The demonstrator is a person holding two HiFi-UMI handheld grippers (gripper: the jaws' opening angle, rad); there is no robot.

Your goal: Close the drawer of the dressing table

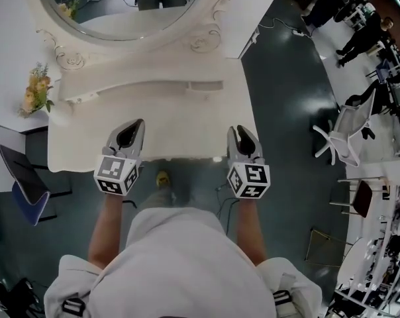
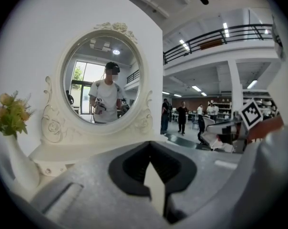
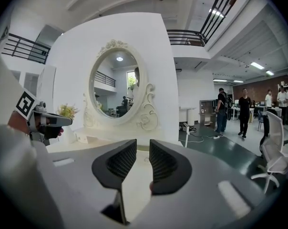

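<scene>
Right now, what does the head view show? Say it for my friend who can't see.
Seen from above, a person in a white shirt holds the left gripper and the right gripper over the front of a white dressing table. An oval mirror stands at its back, yellow flowers at its left end.

Looks steeply down on a white dressing table (image 1: 187, 121), oval mirror (image 1: 120, 5) at its back. Holds left gripper (image 1: 135, 128) and right gripper (image 1: 240, 134) over the front edge, well apart, both pointing mirrorward. Catches yellow flowers (image 1: 38, 91) by the left end, white office chair (image 1: 346, 134) off right.
</scene>
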